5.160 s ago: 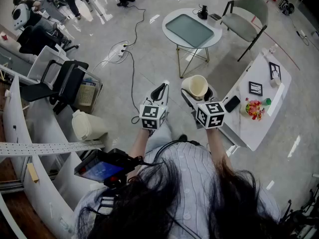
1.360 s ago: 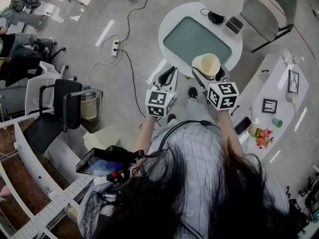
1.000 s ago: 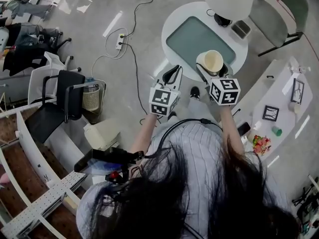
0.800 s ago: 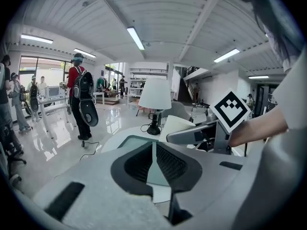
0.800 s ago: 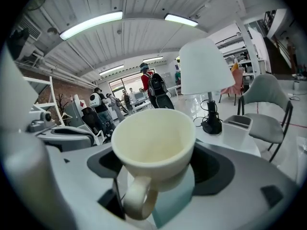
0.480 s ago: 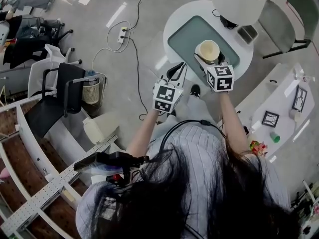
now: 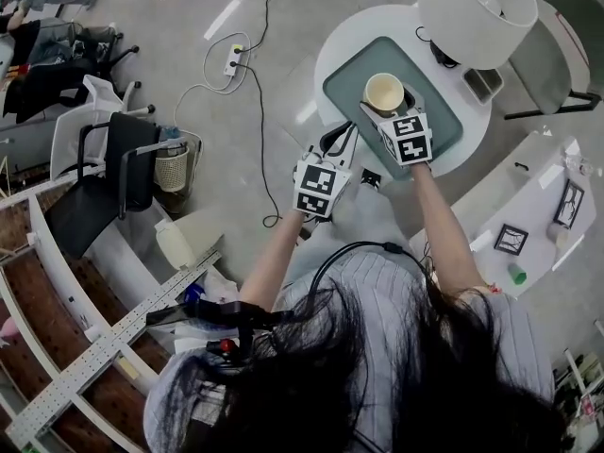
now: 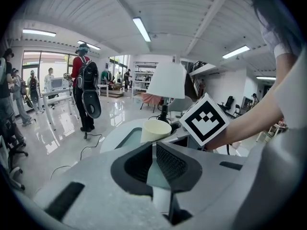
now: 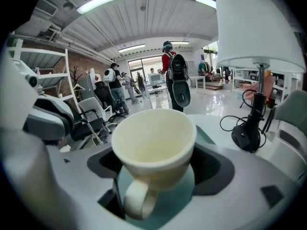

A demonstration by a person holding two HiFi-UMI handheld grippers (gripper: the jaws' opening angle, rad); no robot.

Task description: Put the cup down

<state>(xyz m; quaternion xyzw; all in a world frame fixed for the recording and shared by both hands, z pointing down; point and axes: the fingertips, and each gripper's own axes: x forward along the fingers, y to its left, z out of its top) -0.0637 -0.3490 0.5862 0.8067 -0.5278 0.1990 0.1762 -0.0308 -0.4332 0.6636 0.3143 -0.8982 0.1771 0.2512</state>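
Observation:
A cream cup with a handle is held upright in my right gripper, which is shut on it. The cup hangs over the grey-green inset of the round white table. Its handle points back toward me in the right gripper view. My left gripper is shut and holds nothing, short of the table's near edge and left of the right gripper. From the left gripper view the cup shows beside the right gripper's marker cube.
A white-shaded lamp with a black base stands on the table's far right. A chair is beyond it, a white side table to the right. People stand further back. Cables and a power strip lie on the floor.
I have walked from open floor up to the round table. Over the last second both grippers moved forward, and the cup now hangs over the table's inset instead of its near edge.

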